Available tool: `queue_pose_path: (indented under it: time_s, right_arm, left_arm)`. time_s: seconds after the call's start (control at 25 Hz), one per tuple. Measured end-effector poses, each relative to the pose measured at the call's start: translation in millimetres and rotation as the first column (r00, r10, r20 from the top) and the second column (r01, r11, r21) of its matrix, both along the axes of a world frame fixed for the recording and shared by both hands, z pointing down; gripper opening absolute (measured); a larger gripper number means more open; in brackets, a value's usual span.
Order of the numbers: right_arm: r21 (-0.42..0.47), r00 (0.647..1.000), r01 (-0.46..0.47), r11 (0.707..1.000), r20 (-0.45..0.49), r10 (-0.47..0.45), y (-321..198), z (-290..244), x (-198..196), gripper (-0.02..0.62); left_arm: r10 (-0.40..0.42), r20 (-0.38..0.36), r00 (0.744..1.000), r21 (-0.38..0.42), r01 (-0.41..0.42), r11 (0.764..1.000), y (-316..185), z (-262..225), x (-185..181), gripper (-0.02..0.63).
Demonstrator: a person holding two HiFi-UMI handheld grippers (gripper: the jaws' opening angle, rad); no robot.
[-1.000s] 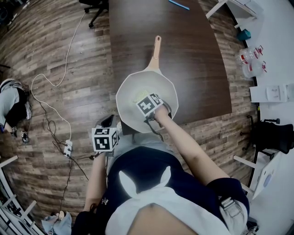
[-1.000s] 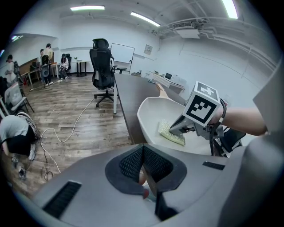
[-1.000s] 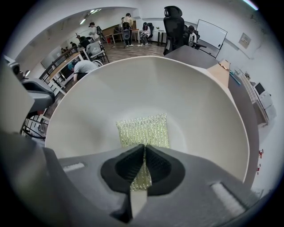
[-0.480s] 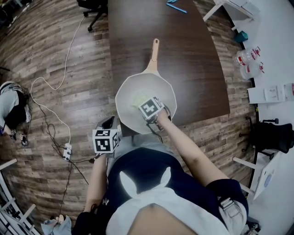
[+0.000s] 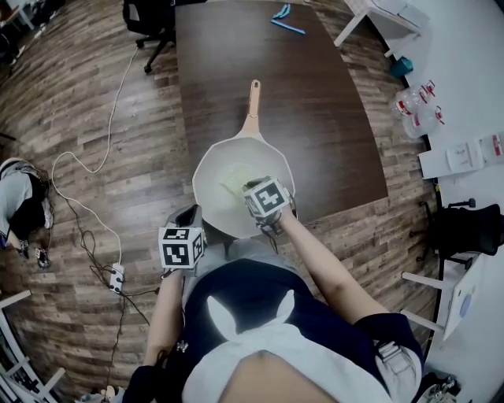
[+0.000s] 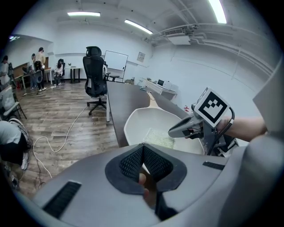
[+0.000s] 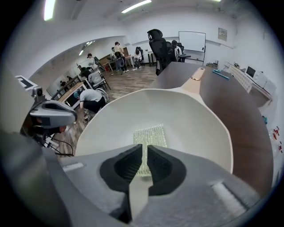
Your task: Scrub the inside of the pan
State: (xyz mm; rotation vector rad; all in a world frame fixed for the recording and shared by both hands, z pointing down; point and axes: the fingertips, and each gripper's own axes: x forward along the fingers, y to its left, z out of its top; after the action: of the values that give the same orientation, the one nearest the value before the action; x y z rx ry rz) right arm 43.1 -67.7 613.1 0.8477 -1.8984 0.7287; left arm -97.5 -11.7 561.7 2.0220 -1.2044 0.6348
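A white pan [image 5: 216, 201] sits at the near edge of the dark table [image 5: 315, 94], its tan handle [image 5: 253, 98] pointing away from me. A pale green scrub pad [image 7: 151, 137] lies flat on the pan's floor and also shows as the pad [image 5: 233, 176] in the head view. My right gripper [image 7: 145, 150] hangs just above the pad's near end. Its jaws have just been opening to a narrow gap, with nothing pressed between them. My left gripper [image 6: 143, 147] is shut and holds nothing, hovering off the table's near left, beside the pan [image 6: 146, 122].
Blue items [image 5: 285, 20] lie at the table's far end. A black office chair [image 5: 146, 16] stands beyond its left corner. Cables [image 5: 87, 212] trail over the wood floor at left. A white desk [image 5: 465, 94] with bottles [image 5: 417, 98] runs along the right.
My right gripper has lifted off the pan floor and drawn back toward the near rim, uncovering more of the pad. My left gripper has risen slightly.
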Motion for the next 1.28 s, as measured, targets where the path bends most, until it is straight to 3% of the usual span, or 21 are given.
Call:
queue_pose_path:
  time_s: [0.16, 0.28, 0.48, 0.64, 0.92, 1.28]
  right_arm:
    - [0.069, 0.998, -0.016, 0.997, 0.054, 0.013, 0.0, -25.6, 6.3, 0.032]
    - [0.147, 0.989, -0.021, 0.989, 0.148, -0.001, 1.7, -51.0, 2.8, 0.031]
    - [0.257, 0.943, -0.078, 0.963, 0.332, -0.012, 16.3, -91.2, 1.9, 0.0]
    - [0.261, 0.89, -0.173, 0.95, 0.454, 0.037, 28.6, -113.4, 7.6, -0.002]
    - [0.199, 0.818, -0.265, 0.943, 0.564, 0.111, 48.8, -133.1, 21.7, -0.002]
    - [0.195, 0.825, -0.252, 0.948, 0.555, 0.105, 68.6, -133.5, 13.9, -0.002]
  left_arm:
    - [0.038, -0.01, 0.999, 0.025, -0.038, 0.999, -5.8, -14.0, 15.8, 0.005]
    - [0.072, -0.023, 0.997, 0.056, -0.071, 0.996, -11.1, -28.9, 28.6, 0.005]
    - [0.13, -0.055, 0.99, 0.102, -0.124, 0.987, -15.8, -52.2, 50.0, 0.005]
    - [0.176, -0.083, 0.981, 0.11, -0.167, 0.98, -14.9, -64.5, 66.6, 0.005]
    - [0.239, -0.089, 0.967, 0.127, -0.227, 0.965, -3.8, -73.3, 98.6, 0.005]
    - [0.296, -0.083, 0.951, 0.128, -0.285, 0.95, 6.2, -77.4, 118.6, 0.005]
